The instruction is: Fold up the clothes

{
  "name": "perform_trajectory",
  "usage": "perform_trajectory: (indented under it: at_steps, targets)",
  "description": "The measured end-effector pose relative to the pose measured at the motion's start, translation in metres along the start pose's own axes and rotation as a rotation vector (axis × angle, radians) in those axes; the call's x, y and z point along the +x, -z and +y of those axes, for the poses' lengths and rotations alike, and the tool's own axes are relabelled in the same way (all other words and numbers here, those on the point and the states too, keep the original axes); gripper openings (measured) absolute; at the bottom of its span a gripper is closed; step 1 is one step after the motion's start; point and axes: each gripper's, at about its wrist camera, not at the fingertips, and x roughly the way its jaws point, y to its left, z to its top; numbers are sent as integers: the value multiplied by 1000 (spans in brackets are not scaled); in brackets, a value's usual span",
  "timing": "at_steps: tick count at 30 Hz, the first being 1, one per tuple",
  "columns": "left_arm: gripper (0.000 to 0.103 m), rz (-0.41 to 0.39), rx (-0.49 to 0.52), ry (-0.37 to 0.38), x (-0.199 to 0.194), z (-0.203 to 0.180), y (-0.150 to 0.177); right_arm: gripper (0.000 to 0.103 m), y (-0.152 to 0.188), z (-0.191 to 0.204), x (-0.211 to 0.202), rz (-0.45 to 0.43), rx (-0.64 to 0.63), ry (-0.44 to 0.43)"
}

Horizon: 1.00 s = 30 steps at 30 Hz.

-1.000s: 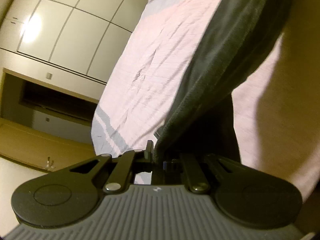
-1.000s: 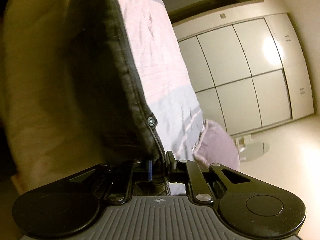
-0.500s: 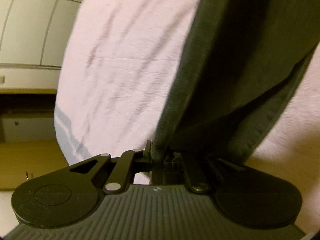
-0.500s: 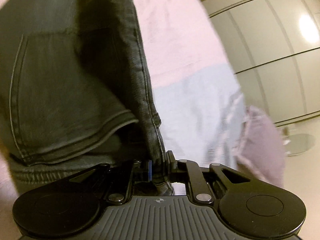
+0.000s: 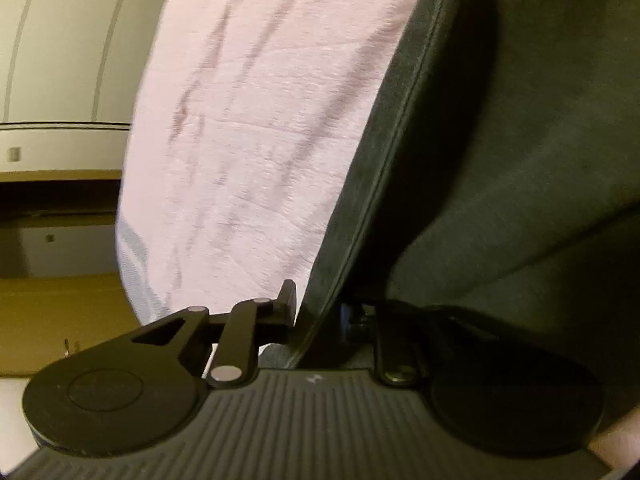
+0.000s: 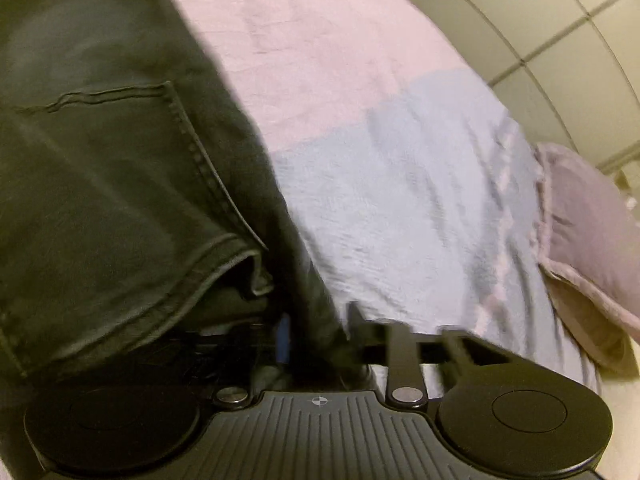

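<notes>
Dark grey jeans fill the right of the left wrist view. My left gripper is shut on their seamed edge. In the right wrist view the jeans fill the left, with a stitched back pocket showing. My right gripper is shut on their edge near the pocket opening. The jeans lie low over the pink bedspread, folded over on themselves. The view is motion-blurred.
The bedspread turns pale blue-grey toward its end in the right wrist view. A mauve pillow lies at the right. White panelled cupboard doors stand behind the bed, with a wooden shelf below them.
Both grippers have lowered the jeans toward the bed. The cloth went from hanging as a narrow strip to spreading wide, with the back pocket coming into view.
</notes>
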Motion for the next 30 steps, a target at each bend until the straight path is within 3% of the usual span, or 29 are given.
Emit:
perform_trajectory:
  at_steps: [5, 6, 8, 10, 12, 15, 20, 25, 30]
  targets:
    - [24, -74, -267, 4, -27, 40, 27, 53, 21, -16, -48, -42, 304, -5]
    - [26, -93, -294, -4, -37, 44, 33, 53, 23, -16, -60, -60, 359, 14]
    - [26, -139, -300, -31, -60, 44, 43, 53, 31, 19, -118, -111, 436, 57]
    - [26, -209, -293, -45, -84, 40, 49, 53, 37, 34, -143, -190, 465, 55]
    - [29, -290, -291, -31, -113, 27, 54, 53, 41, 64, -166, -254, 432, 49]
    - [34, -425, -242, 22, -156, -9, 62, 53, 48, 122, -190, -267, 294, 70]
    - [38, -625, -105, 120, -208, -81, 49, 53, 62, 185, -159, -196, -15, 185]
    - [41, -771, 29, 138, -257, -157, 19, 53, 70, 198, -120, -124, -139, 267]
    - [42, -804, 93, 123, -267, -200, -15, 53, 72, 185, -67, -111, -267, 337]
